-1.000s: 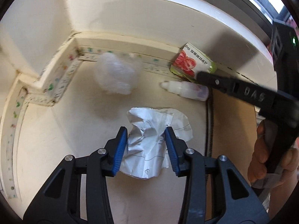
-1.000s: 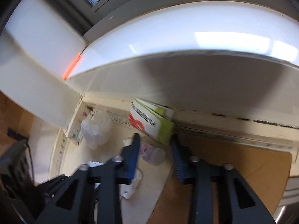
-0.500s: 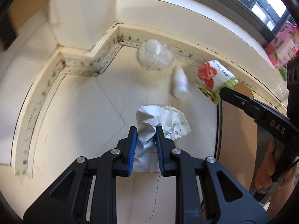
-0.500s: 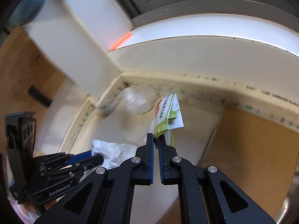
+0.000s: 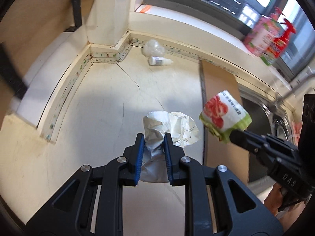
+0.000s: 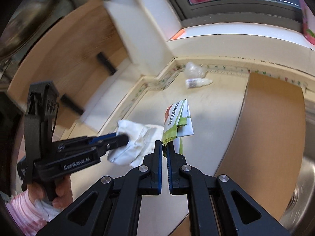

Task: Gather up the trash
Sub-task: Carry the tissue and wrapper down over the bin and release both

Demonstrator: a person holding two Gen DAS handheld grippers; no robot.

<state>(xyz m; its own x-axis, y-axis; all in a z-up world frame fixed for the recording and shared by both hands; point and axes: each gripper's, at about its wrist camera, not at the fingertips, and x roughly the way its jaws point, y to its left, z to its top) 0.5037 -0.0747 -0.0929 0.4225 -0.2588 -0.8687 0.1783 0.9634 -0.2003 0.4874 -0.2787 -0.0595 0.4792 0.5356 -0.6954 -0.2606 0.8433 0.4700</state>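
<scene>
My left gripper (image 5: 154, 137) is shut on a crumpled white paper (image 5: 157, 125) and holds it above the cream counter (image 5: 98, 108). My right gripper (image 6: 165, 144) is shut on a green and white snack packet with a red picture (image 6: 177, 120), lifted off the counter; the packet also shows in the left wrist view (image 5: 224, 116). The paper shows in the right wrist view (image 6: 135, 137). A small white bottle (image 5: 159, 61) lies on its side near the back wall, next to a clear crumpled plastic wad (image 5: 153, 48).
A wooden board (image 5: 220, 90) lies on the counter to the right, beside a steel sink (image 5: 261, 114). Pink and red bottles (image 5: 267, 37) stand on the window sill. A white pillar (image 5: 110, 19) fills the back left corner.
Both grippers closed on their items and pulled up and back from the wall: the left on the paper, the right on the packet. The bottle and plastic wad stayed behind.
</scene>
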